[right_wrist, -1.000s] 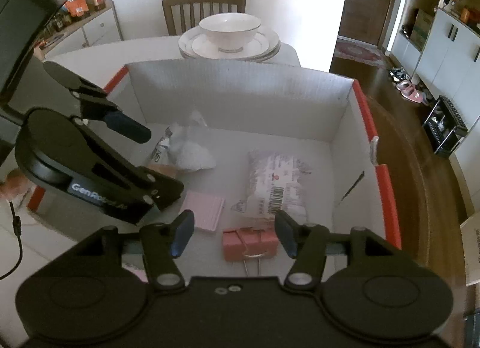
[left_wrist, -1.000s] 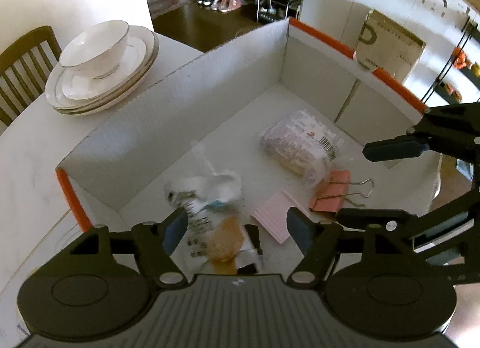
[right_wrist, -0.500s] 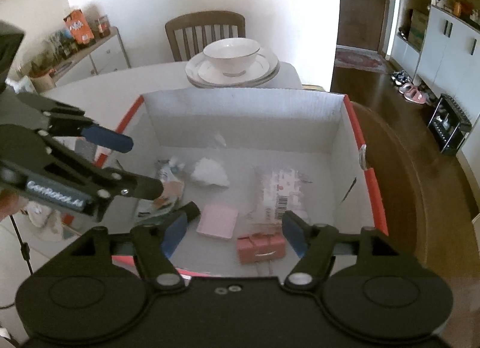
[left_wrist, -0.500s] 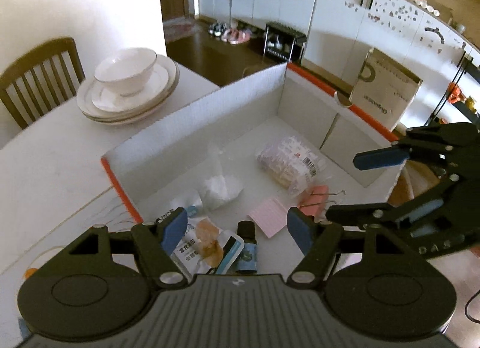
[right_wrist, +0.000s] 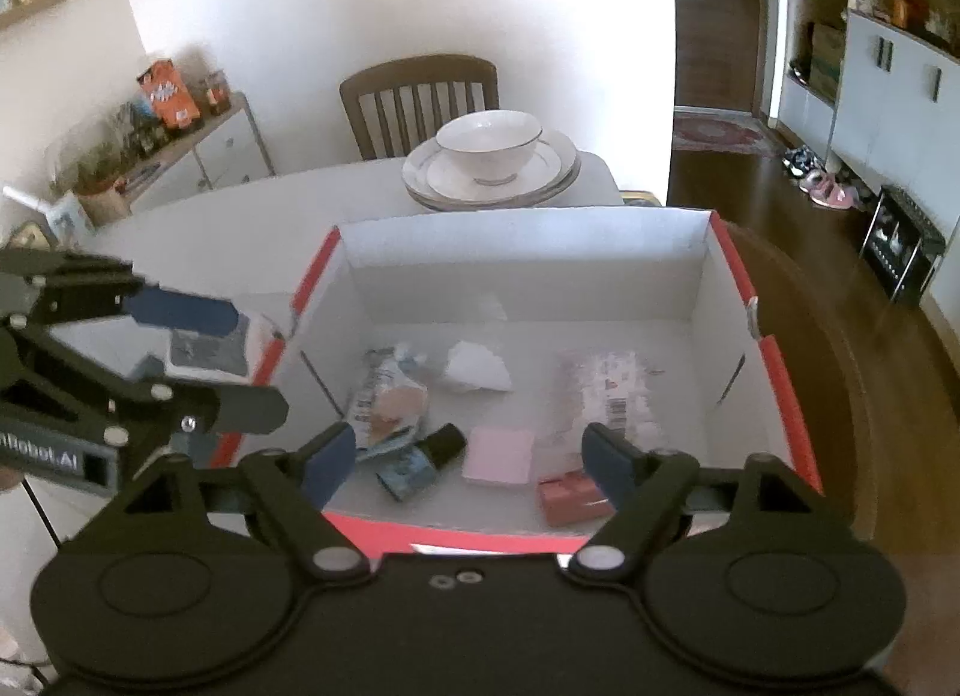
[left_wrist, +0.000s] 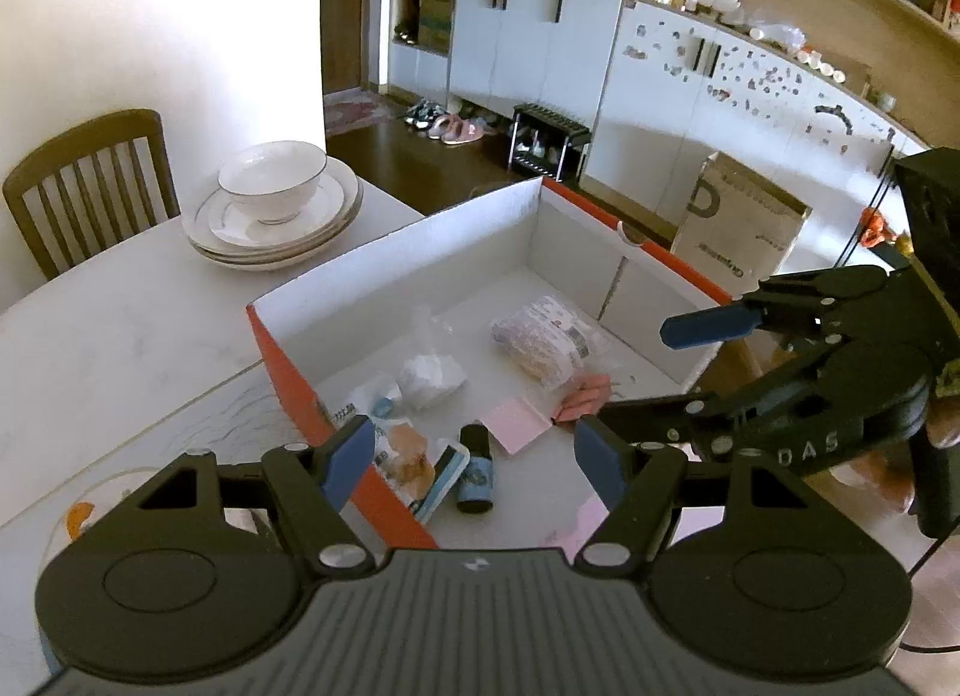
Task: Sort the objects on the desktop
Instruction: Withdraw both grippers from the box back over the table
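A white box with orange-red rim (left_wrist: 282, 360) (right_wrist: 780, 384) sits on the table and holds a small dark bottle (left_wrist: 474, 471) (right_wrist: 420, 459), a pink sticky pad (left_wrist: 516, 423) (right_wrist: 501, 456), a pink binder clip (left_wrist: 585, 399) (right_wrist: 570, 498), a snack packet (left_wrist: 414, 459) (right_wrist: 384, 402), a crumpled tissue (left_wrist: 432, 378) (right_wrist: 477, 366) and a clear wrapped pack (left_wrist: 540, 342) (right_wrist: 606, 390). My left gripper (left_wrist: 474, 459) is open and empty above the box's near left corner. My right gripper (right_wrist: 465, 459) is open and empty above the box's near edge.
A bowl on stacked plates (left_wrist: 273, 210) (right_wrist: 489, 162) stands on the white table beyond the box, with a wooden chair (left_wrist: 90, 186) (right_wrist: 420, 102) behind. The right gripper shows in the left wrist view (left_wrist: 810, 372). A brown floor lies right of the table.
Both grippers have pulled back and risen away from the box, so the whole box now shows. They stay open and empty. The objects inside have not moved in the last half second.
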